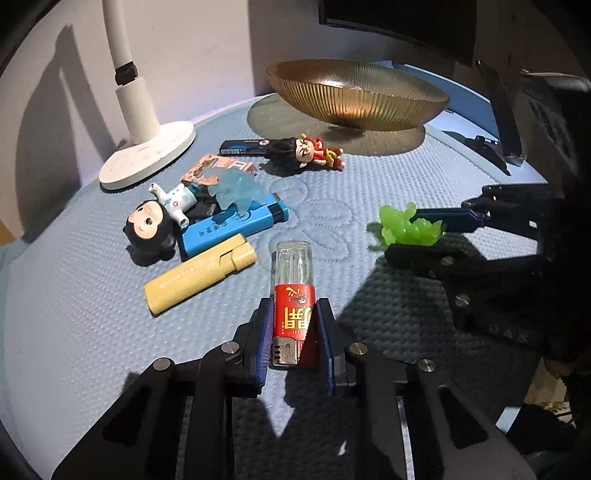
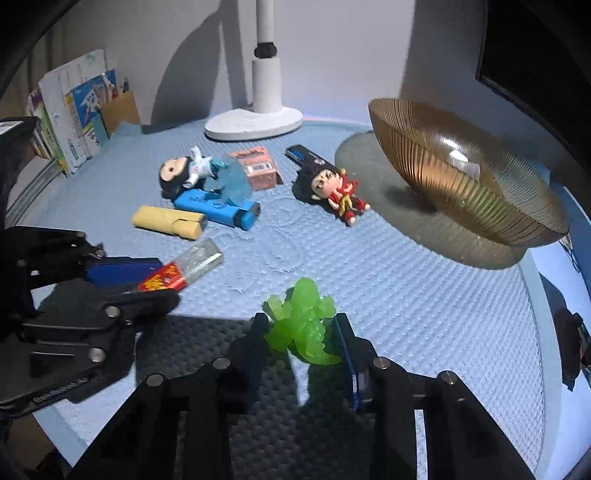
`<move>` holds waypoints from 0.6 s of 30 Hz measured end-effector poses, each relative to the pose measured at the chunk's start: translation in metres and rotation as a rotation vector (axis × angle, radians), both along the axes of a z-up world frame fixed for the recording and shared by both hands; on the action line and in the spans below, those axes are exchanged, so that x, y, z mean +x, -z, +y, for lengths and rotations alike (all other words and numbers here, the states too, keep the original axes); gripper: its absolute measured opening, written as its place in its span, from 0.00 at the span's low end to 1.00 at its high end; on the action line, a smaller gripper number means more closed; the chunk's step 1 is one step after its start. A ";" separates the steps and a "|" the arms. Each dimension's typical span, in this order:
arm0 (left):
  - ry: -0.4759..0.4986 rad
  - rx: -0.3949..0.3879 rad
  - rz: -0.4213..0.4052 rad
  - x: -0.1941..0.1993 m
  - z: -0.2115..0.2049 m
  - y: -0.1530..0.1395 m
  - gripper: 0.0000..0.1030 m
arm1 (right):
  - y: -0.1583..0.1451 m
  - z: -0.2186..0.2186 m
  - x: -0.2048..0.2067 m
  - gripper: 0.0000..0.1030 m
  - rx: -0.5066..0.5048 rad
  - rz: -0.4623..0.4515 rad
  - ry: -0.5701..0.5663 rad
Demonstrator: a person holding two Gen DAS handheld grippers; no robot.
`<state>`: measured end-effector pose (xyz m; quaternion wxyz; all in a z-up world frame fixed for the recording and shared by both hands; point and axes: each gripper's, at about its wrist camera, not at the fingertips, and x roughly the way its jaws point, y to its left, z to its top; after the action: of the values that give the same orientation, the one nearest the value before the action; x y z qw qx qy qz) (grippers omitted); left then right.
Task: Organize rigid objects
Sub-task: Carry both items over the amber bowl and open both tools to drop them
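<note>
My left gripper (image 1: 294, 314) is shut on a clear lighter with a red label (image 1: 293, 295), also seen in the right wrist view (image 2: 181, 269). My right gripper (image 2: 301, 325) is shut on a translucent green dinosaur toy (image 2: 304, 325), which also shows in the left wrist view (image 1: 410, 225). A ribbed gold bowl (image 1: 354, 92) stands at the back on a round mat. On the blue table mat lie a yellow lighter (image 1: 199, 273), a blue lighter (image 1: 232, 225), a pale blue dinosaur (image 1: 236, 188), a black-haired figurine (image 1: 155, 221) and a red-dressed figurine (image 1: 314, 149).
A white lamp base (image 1: 147, 155) stands at the back left. A small pink box (image 1: 218, 168) and a dark blue lighter (image 1: 243, 146) lie near the toys. Books and a cardboard holder (image 2: 74, 110) stand at the far left. A dark monitor (image 1: 399, 22) is behind the bowl.
</note>
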<state>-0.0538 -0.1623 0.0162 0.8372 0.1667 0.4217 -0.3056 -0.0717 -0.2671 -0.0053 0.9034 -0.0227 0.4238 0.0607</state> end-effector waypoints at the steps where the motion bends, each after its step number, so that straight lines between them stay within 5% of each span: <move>1: -0.007 -0.017 0.002 0.001 0.001 -0.003 0.19 | -0.005 -0.004 -0.003 0.33 0.024 -0.011 0.006; 5: -0.019 -0.111 -0.056 0.011 -0.005 -0.045 0.19 | -0.043 -0.035 -0.009 0.33 0.044 -0.090 0.073; 11: 0.005 -0.218 -0.174 0.057 -0.056 -0.125 0.19 | -0.117 -0.118 0.020 0.33 0.018 -0.192 0.326; 15: 0.002 -0.261 -0.146 0.104 -0.099 -0.142 0.19 | -0.135 -0.166 0.056 0.33 0.002 -0.163 0.475; 18: -0.003 -0.233 -0.084 0.134 -0.127 -0.124 0.19 | -0.119 -0.189 0.081 0.33 0.045 -0.076 0.512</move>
<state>0.0804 -0.2894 0.1401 0.8683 0.0803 0.3483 -0.3438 0.0096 -0.4563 0.1137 0.9050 0.1030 0.3799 -0.1613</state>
